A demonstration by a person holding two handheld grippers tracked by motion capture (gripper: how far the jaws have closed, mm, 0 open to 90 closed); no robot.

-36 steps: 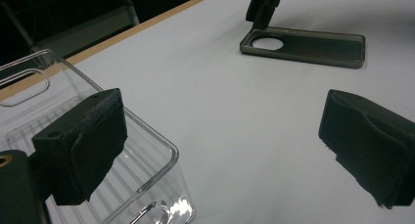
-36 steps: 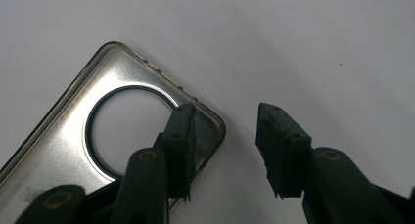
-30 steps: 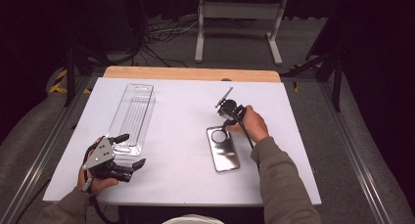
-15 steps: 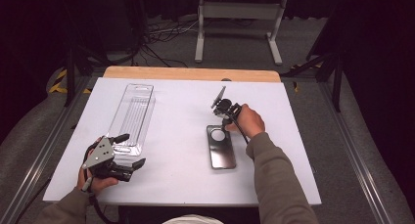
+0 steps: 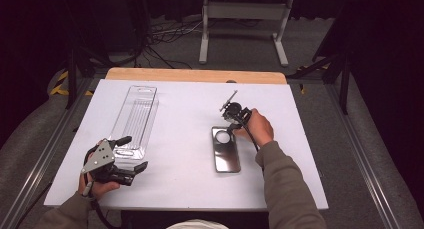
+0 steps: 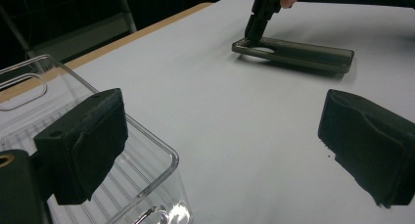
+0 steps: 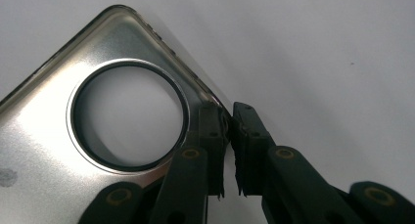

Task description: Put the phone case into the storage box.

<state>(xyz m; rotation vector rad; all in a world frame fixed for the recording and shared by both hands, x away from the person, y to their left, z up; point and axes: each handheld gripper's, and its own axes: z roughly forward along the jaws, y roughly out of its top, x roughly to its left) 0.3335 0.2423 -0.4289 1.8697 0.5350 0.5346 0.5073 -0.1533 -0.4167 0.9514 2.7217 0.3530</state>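
Before me stands a white rectangular table (image 5: 190,189) with a wooden far edge (image 5: 195,75), on grey floor (image 5: 380,154); beyond, a white metal stand (image 5: 243,11) in darkness.

This looks like a lab or test room, not a home. A plain white table (image 5: 190,189) sits in a metal rail frame (image 5: 45,159). Behind it, black cables (image 5: 165,36) lie on a grey carpet floor, near a grey metal stand (image 5: 245,14). The walls around are dark.

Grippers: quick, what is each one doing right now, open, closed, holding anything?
Left gripper: open, holding nothing.
Right gripper: jaws just closing, now shut on the phone case rim.
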